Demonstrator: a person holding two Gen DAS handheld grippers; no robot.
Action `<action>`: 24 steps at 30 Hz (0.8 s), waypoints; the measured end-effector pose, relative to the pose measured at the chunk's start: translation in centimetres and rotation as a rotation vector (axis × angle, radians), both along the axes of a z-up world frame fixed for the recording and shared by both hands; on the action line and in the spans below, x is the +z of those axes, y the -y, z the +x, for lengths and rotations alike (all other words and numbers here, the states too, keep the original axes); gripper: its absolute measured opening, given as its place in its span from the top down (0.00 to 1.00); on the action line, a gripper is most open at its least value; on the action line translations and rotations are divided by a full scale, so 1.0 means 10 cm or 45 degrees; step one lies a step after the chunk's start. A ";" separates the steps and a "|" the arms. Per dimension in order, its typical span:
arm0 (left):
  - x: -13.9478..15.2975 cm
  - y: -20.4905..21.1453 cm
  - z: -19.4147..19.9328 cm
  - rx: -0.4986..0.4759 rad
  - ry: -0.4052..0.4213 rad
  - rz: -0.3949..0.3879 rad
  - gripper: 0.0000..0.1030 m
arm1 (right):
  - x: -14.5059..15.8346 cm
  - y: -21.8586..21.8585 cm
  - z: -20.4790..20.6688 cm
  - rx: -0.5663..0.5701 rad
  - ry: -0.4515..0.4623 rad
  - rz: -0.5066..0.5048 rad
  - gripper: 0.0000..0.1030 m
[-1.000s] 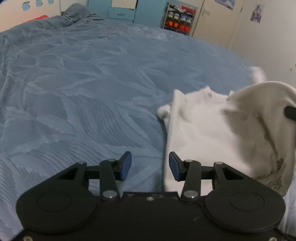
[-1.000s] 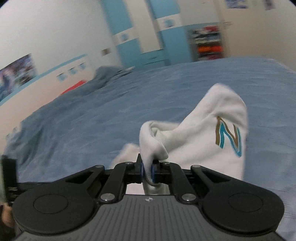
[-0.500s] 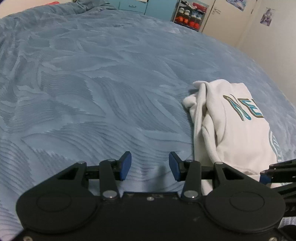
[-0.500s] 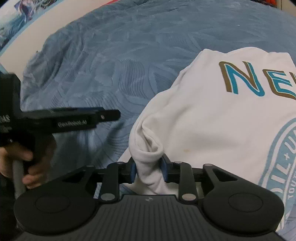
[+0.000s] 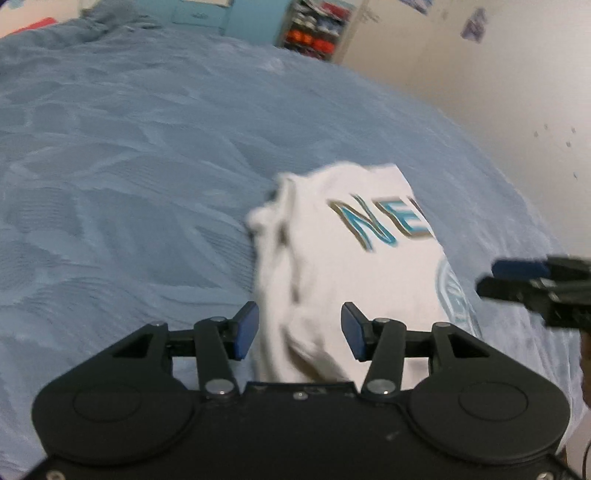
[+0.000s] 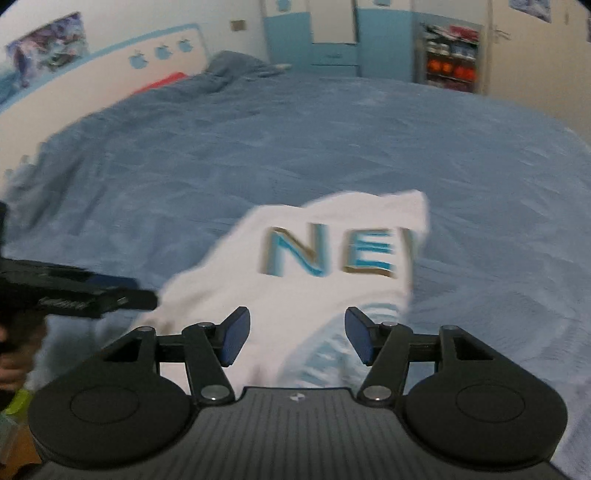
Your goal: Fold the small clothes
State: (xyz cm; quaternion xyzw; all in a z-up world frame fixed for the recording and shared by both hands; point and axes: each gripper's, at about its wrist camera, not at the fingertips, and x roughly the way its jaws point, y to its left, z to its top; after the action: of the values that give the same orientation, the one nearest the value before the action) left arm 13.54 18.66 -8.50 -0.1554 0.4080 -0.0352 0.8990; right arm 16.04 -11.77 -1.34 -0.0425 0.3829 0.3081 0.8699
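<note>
A white sweatshirt (image 5: 354, 266) lies folded on the blue bedspread (image 5: 129, 177), its printed side up, with the teal-and-gold letters "NE" (image 6: 328, 254) running across the half farther from the cameras and part of a pale blue round print nearer to them. Both views are blurred, so finer creases are hard to read; a bunched edge shows along the sweatshirt's left side in the left wrist view. The left gripper (image 5: 300, 334) hangs just above the sweatshirt's near left edge with its blue-padded fingers spread wide and nothing between them. The right gripper (image 6: 291, 339) is over the sweatshirt's near edge, jaws likewise wide apart and holding nothing, the cloth lying loose beneath them. In the right wrist view the left gripper's black body reaches in from beyond the sweatshirt's left side, held by a hand (image 6: 9, 365) at the frame edge. Beyond the sweatshirt, past the far end of the bed, stand blue wardrobes (image 6: 332, 33) and a shelf of shoes (image 6: 448, 59)
</note>
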 end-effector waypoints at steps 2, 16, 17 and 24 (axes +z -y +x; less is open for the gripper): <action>-0.06 0.10 0.05 -0.027 -0.037 0.022 0.51 | -0.10 0.08 0.08 -0.039 -0.040 0.007 0.32; 0.07 0.23 -0.08 -0.026 0.037 0.076 0.93 | -0.32 0.28 0.10 -0.092 -0.100 -0.024 0.33; 0.19 0.19 -0.13 -0.026 0.062 0.062 0.93 | -0.29 0.29 0.09 -0.092 -0.091 -0.022 0.33; -0.02 0.03 -0.26 -0.011 -0.067 0.077 0.93 | -0.32 0.32 0.06 -0.057 -0.113 -0.006 0.34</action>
State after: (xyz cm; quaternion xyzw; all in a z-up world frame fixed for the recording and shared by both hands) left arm 10.91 18.35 -8.72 -0.1272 0.4329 -0.0226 0.8921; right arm 16.68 -14.96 -4.59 -0.0224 0.4227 0.2894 0.8585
